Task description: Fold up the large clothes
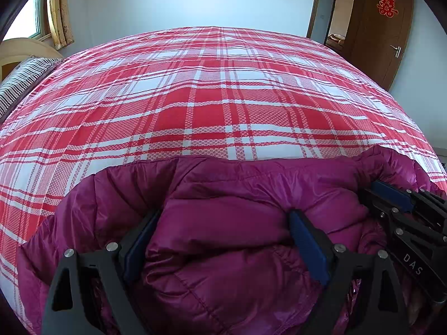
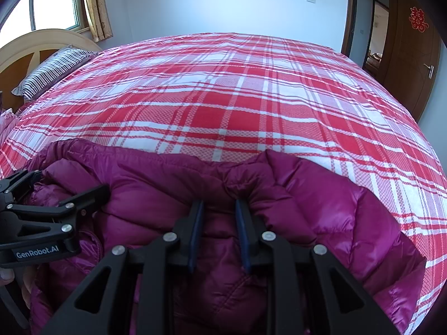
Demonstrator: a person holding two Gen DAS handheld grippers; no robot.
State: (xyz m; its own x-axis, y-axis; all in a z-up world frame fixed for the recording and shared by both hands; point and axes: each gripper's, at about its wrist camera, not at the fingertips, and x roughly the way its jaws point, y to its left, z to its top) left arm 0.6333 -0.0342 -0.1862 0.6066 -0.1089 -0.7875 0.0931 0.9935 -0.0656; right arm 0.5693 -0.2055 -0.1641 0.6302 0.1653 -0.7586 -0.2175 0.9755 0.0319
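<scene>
- Bedroom setting: a wide bed [image 1: 212,89] under a red-and-white plaid cover fills both views, with a striped pillow [image 2: 53,69] at the headboard on the left, a curtained window beyond it, and a brown door [image 1: 382,33] on the right.
- Task item: a magenta quilted jacket [image 1: 229,223] lies bunched on the near edge of the bed, well apart from the pillow, its puffy folds spread across the lower part of both views.
- Left gripper [image 1: 223,240]: jaws stand wide apart, straddling a raised fold of the jacket. The blue pads sit beside the fabric on either side; no pinch is evident, so nothing is held.
- Right gripper [image 2: 219,229]: jaws stand narrowly apart and clamp a ridge of jacket fabric, which puckers where it leaves the pads. In the left wrist view this gripper sits at the far right, just beside the left one.
- Step in hand, as judged: securing a second hold so the jacket can be lifted and spread for folding.
- Advice: close the left gripper on an outer seam or hem, not on loose padding; slick shell fabric is likely to slip from a shallow bite.
- Advice: keep the two holds on the same edge, then draw them apart to take out the slack before laying the jacket flat on open cover.
</scene>
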